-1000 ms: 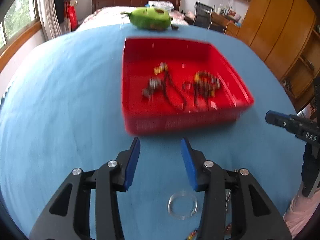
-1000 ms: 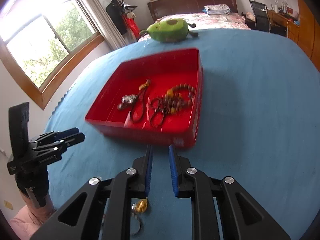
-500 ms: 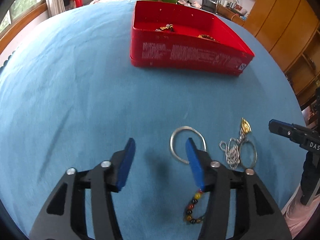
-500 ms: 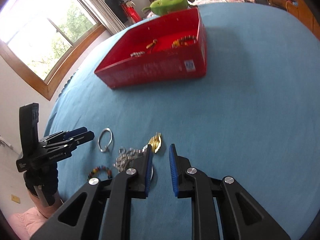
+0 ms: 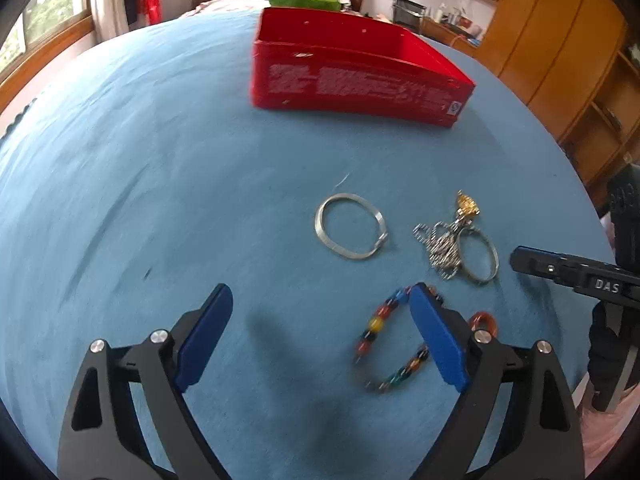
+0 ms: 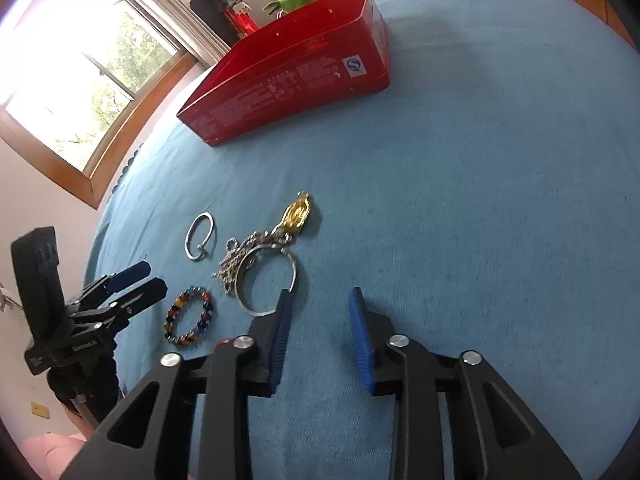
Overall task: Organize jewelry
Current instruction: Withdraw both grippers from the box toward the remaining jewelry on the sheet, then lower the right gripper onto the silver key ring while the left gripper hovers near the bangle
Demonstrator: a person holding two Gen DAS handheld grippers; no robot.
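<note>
Left wrist view: four loose pieces, a silver bangle (image 5: 350,226), a chain with gold pendant (image 5: 448,236), a thin hoop (image 5: 482,258) and a beaded bracelet (image 5: 390,340), lie on the blue bench (image 5: 160,184) well short of the red box (image 5: 356,84), none yet stowed. The left gripper (image 5: 320,336), its jaws just widened, and the right gripper (image 6: 320,336), also just parting, both hover empty beside them.

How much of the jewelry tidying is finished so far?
Partly, it seems. The red box sits further back, its contents hidden. Both tongs are open and hold nothing. Left on the blue cloth: silver bangle, beaded bracelet, chain with gold pendant, another ring.
</note>
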